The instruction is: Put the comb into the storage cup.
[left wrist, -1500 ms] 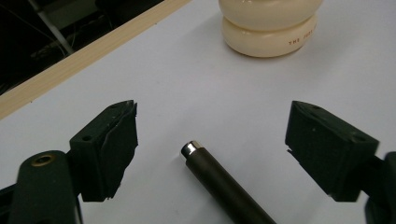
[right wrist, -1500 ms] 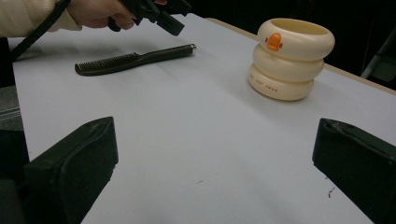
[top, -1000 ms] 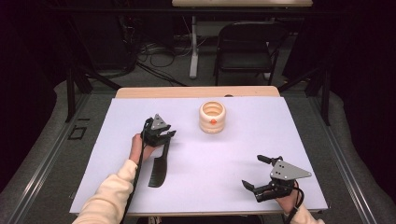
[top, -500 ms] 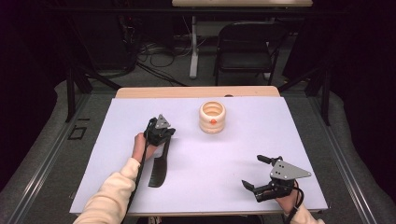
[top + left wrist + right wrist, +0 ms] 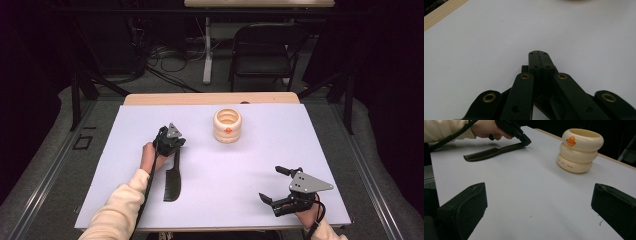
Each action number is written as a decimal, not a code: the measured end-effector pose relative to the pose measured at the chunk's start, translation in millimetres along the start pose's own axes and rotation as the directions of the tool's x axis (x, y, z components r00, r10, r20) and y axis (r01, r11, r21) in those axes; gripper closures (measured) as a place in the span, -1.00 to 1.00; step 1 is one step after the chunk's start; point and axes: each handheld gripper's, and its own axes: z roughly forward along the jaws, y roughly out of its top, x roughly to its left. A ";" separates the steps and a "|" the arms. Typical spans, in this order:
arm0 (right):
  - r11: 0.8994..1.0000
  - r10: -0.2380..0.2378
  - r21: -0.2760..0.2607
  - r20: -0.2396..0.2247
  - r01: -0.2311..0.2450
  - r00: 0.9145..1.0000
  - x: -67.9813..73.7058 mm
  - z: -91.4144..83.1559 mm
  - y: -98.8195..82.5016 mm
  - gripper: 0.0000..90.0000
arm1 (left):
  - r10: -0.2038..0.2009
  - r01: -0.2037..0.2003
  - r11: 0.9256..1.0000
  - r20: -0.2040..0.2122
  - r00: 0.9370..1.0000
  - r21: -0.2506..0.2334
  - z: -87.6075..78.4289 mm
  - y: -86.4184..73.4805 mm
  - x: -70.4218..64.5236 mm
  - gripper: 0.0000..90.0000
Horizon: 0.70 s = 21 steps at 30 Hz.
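Note:
A black comb [image 5: 172, 185] lies flat on the white table [image 5: 240, 165], teeth end toward the person. My left gripper [image 5: 177, 142] slants down onto the far end of its handle. In the left gripper view its pads [image 5: 537, 53] meet tightly, and a dark bit of the handle shows just below them. The right gripper view shows that left gripper [image 5: 526, 141] clamped on the end of the comb [image 5: 491, 152]. My right gripper [image 5: 272, 184] rests near the front right edge, its jaws [image 5: 537, 190] wide apart with bare table between them.
A cream ringed cup [image 5: 227, 125] with an orange duck bill stands upright at the middle back, to the right of the left gripper; it also shows in the right gripper view [image 5: 579, 150]. A wooden strip [image 5: 210, 98] edges the far side. A chair [image 5: 265, 45] stands beyond.
The left gripper's jaws, slightly apart a second ago, have closed at the comb's handle end. The comb and the right gripper have stayed where they were.

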 end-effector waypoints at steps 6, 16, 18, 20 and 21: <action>1.000 -0.002 0.000 0.001 0.002 1.000 0.1 -0.2 0.1 -1.00 | -0.009 0.009 1.000 -0.006 1.000 0.017 -1.7 -2.0 3.2 0.99; 1.000 -0.002 0.000 0.002 0.002 1.000 0.3 -0.4 0.2 -1.00 | -0.019 0.019 0.999 -0.022 1.000 0.036 -5.7 -6.8 8.8 0.99; 1.000 -0.002 0.000 0.002 0.002 1.000 0.3 -0.3 0.2 -1.00 | -0.022 0.023 0.999 -0.024 0.999 0.044 -6.7 -8.2 10.0 0.99; 1.000 -0.002 0.001 0.003 0.002 1.000 0.3 -0.2 0.2 -1.00 | -0.025 0.026 0.999 -0.026 0.999 0.046 -7.1 -9.1 10.6 0.99; 1.000 -0.002 0.001 0.003 0.002 1.000 0.3 -0.2 0.2 -1.00 | -0.027 0.028 0.998 -0.026 0.999 0.049 -7.6 -9.7 11.1 0.99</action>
